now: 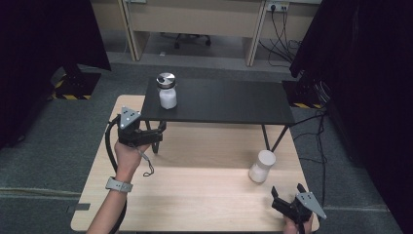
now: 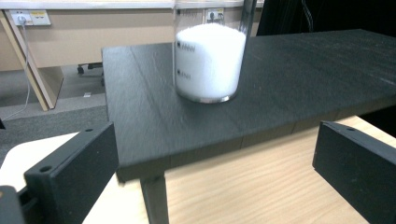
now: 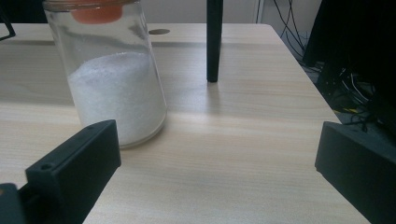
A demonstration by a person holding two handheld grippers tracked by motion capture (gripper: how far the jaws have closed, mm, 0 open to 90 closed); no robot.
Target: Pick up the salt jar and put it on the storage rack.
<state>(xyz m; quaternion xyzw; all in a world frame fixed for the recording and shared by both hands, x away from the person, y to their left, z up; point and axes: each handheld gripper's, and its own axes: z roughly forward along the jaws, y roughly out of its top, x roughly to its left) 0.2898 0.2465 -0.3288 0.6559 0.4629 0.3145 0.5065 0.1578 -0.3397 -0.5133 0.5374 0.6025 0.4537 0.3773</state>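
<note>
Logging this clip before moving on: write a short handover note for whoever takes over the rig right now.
Left gripper: open, holding nothing, at the front left edge of the black shelf, pointed at the lidded jar of white powder standing on it.
Right gripper: open, holding nothing, low on the wooden table, just short of the second jar of white powder.
Done: nothing gripped yet.
Left: probably close on each jar; the aim beyond that is unclear.

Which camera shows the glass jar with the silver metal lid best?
The high view: the lidded glass jar appears whole, standing on the black raised shelf. The left gripper view shows its powder-filled lower part close up, lid cut off. The right gripper view faces another jar.
</note>
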